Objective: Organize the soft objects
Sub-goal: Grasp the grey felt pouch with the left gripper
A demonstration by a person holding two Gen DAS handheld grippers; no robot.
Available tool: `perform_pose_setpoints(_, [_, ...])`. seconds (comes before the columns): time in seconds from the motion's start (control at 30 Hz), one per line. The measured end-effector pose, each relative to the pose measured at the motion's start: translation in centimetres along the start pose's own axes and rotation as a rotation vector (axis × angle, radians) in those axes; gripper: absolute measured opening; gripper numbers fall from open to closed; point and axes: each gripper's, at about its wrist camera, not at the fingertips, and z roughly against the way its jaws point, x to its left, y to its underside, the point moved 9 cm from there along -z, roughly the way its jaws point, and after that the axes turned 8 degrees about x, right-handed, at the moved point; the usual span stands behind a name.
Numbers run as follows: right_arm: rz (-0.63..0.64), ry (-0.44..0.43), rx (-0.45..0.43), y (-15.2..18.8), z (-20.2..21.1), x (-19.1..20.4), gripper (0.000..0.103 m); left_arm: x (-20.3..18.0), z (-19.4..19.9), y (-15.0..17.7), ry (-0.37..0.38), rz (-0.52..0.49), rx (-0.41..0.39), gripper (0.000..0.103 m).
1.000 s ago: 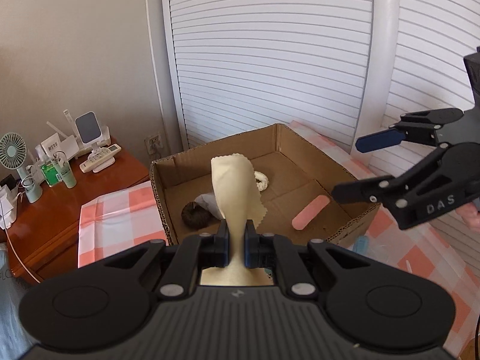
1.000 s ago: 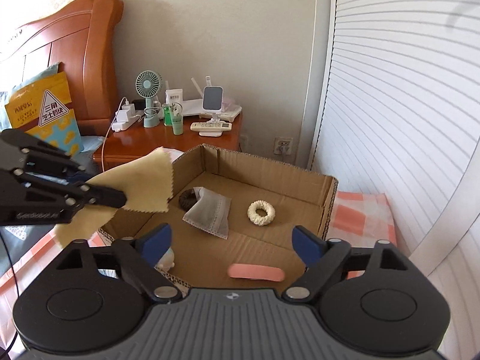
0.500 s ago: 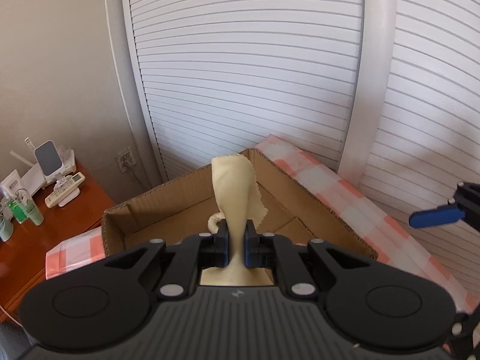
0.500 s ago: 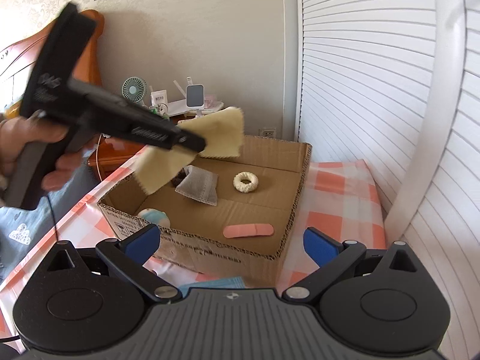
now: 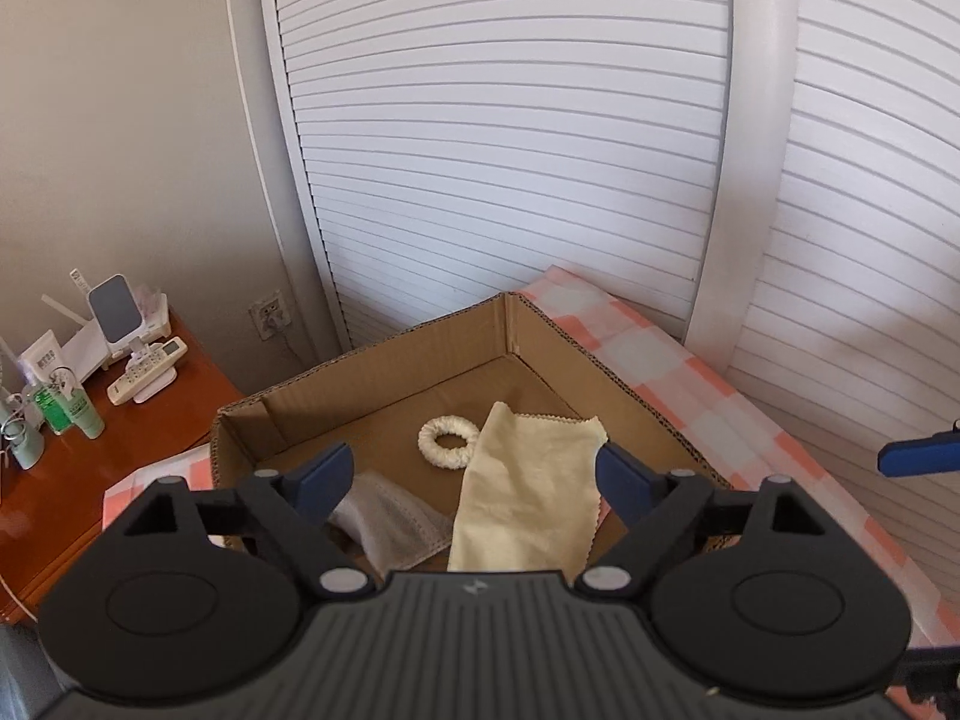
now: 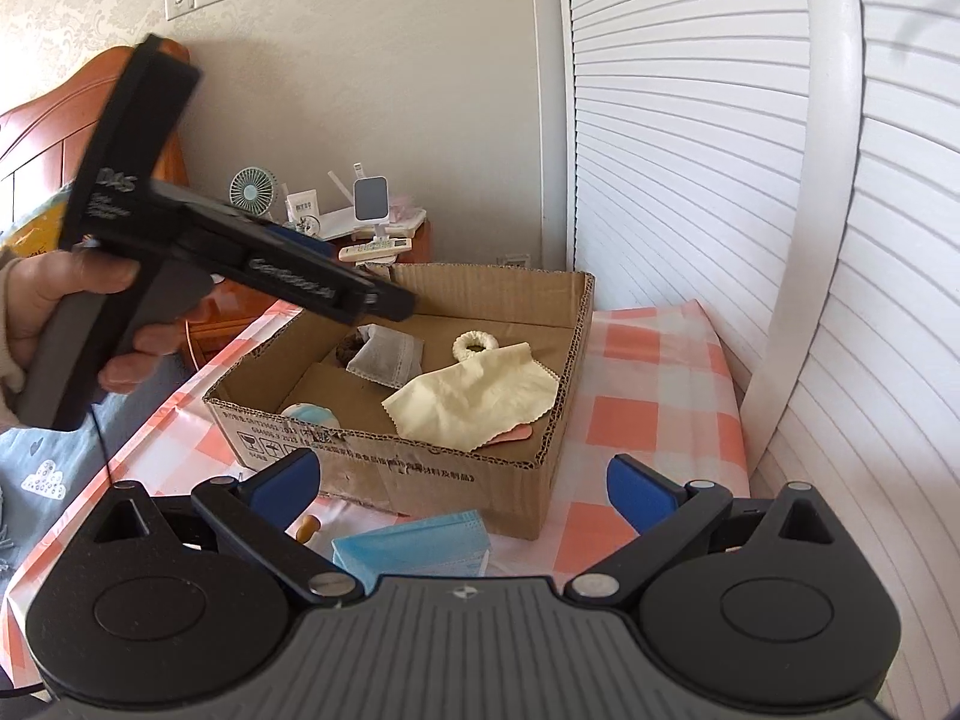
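Note:
The cream cloth lies loose in the cardboard box, next to a white scrunchie and a grey mask. My left gripper is open and empty, held above the box. In the right wrist view the cloth covers most of a pink strip in the box. The left gripper hovers over the box's left side. My right gripper is open and empty, in front of the box and above a blue mask pack.
A wooden nightstand with a remote, tubes and a fan stands left of the box. White louvred doors rise behind it. The checked tablecloth runs on the right. A pale blue soft thing lies in the box's near corner.
My left gripper has opened and let go of the cream cloth, which has dropped into the box. The right gripper has drawn back from the box.

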Motion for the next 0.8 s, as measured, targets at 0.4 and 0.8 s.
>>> perform_pose_setpoints(0.4, [-0.052,0.078,-0.003,4.0,1.4,1.7,0.103,0.8,6.1,6.4,-0.055,0.039,-0.025,0.098])
perform_pose_setpoints(0.8, [-0.091,0.183,0.056,10.1,0.9,1.5,0.103,-1.8,7.1,14.8,-0.058,0.134,0.003,0.102])
